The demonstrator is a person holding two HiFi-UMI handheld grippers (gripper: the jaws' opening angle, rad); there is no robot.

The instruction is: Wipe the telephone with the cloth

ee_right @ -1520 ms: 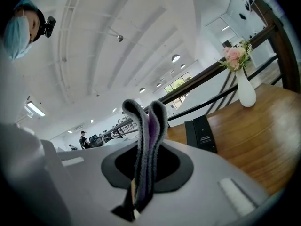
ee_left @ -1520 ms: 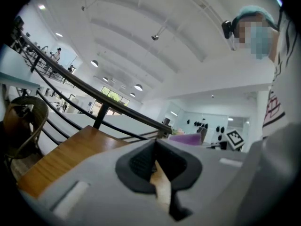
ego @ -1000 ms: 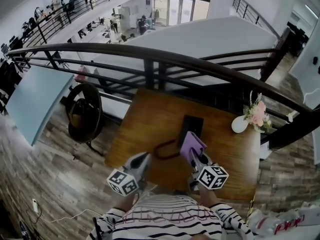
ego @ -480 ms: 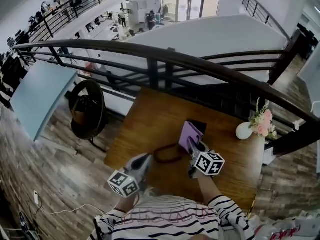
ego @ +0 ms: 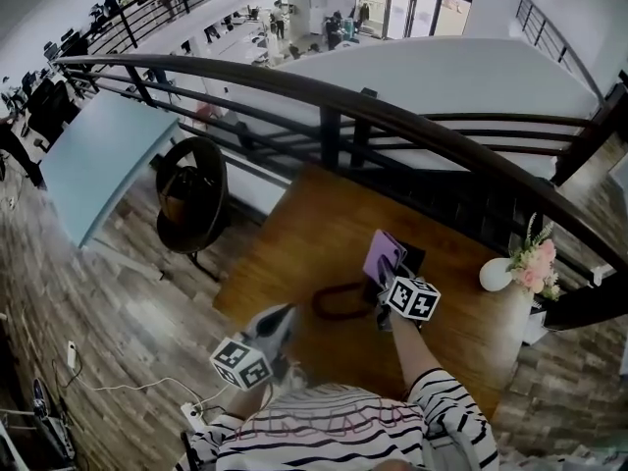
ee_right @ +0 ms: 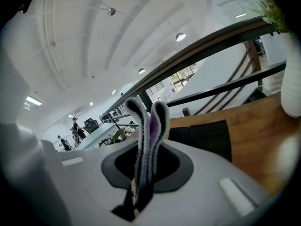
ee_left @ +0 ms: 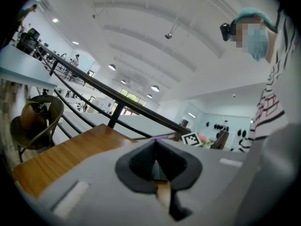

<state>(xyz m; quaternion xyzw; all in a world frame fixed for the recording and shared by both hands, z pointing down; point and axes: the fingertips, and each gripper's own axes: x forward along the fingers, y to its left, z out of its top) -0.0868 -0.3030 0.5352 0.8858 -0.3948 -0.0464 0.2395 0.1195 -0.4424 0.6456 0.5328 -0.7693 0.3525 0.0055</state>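
Right gripper (ego: 387, 281) clamps purple cloth (ego: 382, 255) over telephone (ego: 413, 259), ready for wiping; left gripper (ego: 282, 317) closed, empty, held aside near table (ego: 294, 234) edge.

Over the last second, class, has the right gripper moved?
Yes. The right gripper has carried the cloth forward over the telephone, toward the railing.

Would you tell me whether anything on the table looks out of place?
Nothing stands out: the telephone lies flat on the table with a cord looped beside it, the vase stands upright, and the right gripper pinches the cloth.
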